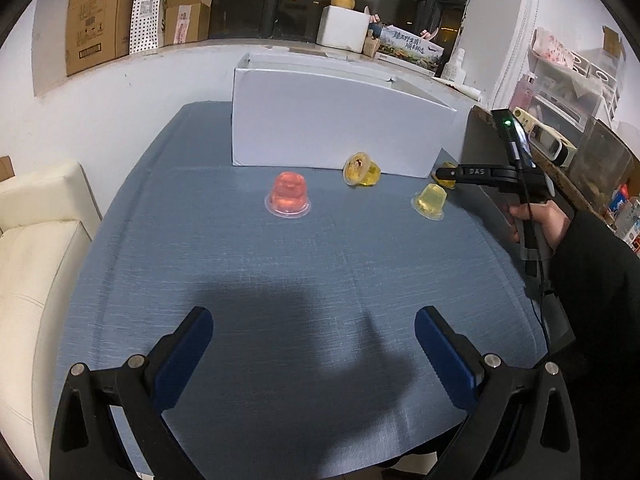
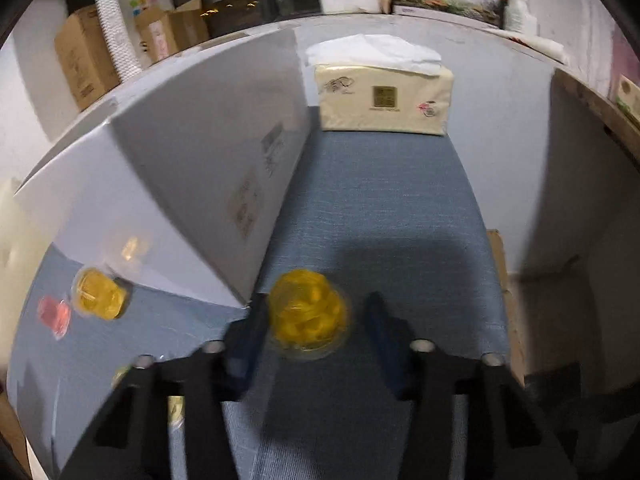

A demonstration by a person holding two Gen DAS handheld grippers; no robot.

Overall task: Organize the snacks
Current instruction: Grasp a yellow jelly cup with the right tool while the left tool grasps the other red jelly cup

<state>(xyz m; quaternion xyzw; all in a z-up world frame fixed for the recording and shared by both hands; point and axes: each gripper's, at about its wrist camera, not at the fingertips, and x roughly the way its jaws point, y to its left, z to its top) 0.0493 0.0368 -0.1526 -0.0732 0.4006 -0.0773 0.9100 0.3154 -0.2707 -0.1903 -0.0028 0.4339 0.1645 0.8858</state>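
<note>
Right gripper [image 2: 316,316] jaws sat around yellow jelly cup [image 2: 306,314], not gripping; left gripper [image 1: 314,330] open, empty, above blue cloth [image 1: 280,272]

Four jelly cups: one red [image 1: 287,196], three yellow [image 1: 361,168] [image 1: 430,201] [image 2: 306,314]. One white box [image 1: 332,120]. One tissue pack [image 2: 384,100]. Two grippers [image 1: 314,354] [image 2: 316,340].
</note>
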